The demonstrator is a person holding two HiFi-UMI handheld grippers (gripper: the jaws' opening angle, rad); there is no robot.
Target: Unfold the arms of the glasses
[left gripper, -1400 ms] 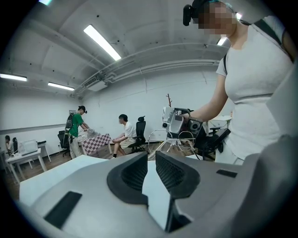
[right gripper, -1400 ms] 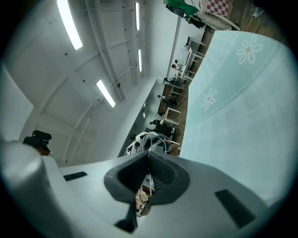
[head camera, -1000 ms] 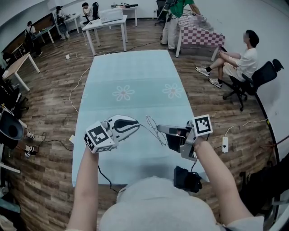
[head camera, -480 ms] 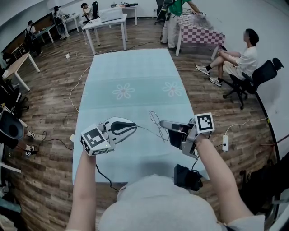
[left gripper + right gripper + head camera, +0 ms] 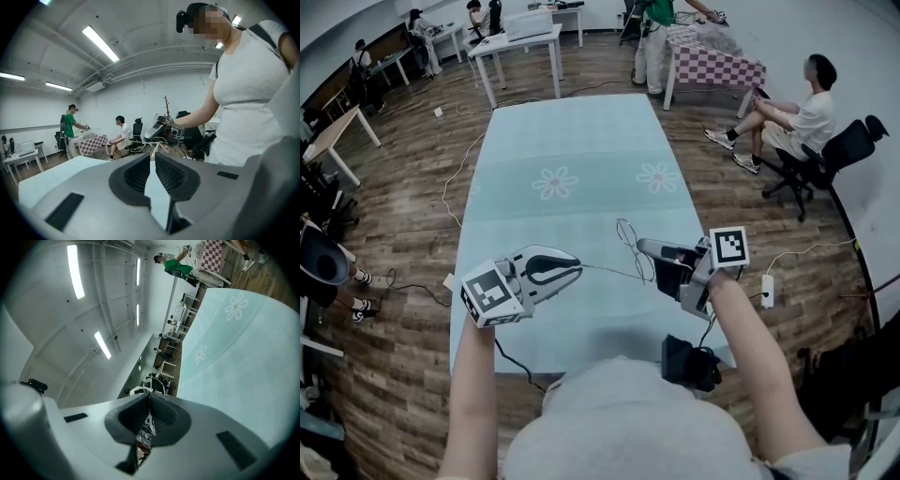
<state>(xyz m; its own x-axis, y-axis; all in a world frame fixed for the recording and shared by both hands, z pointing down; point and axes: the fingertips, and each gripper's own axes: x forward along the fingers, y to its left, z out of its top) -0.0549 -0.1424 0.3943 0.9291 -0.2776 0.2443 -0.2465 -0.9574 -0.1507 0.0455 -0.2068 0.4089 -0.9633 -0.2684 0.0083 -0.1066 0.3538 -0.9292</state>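
Far stretch of the surface [image 5: 572,141] is open, room to pass anywhere above it. Near end: glasses [image 5: 628,239] with one thin arm span the gap between left gripper [image 5: 577,265] and right gripper [image 5: 643,247], blocking passage there. Seated person [image 5: 792,117] right of the surface, well apart.

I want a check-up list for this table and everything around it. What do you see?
Surface: pale blue tablecloth with flower prints.
Job's things: glasses, held between both grippers, one arm pulled out leftward.
Clutter: nothing seen.
Grippers: left gripper shut on that arm; right gripper shut on the frame.
Cables: white cable on the floor; power strip.
Surroundings: wooden floor, seated person, white desks.
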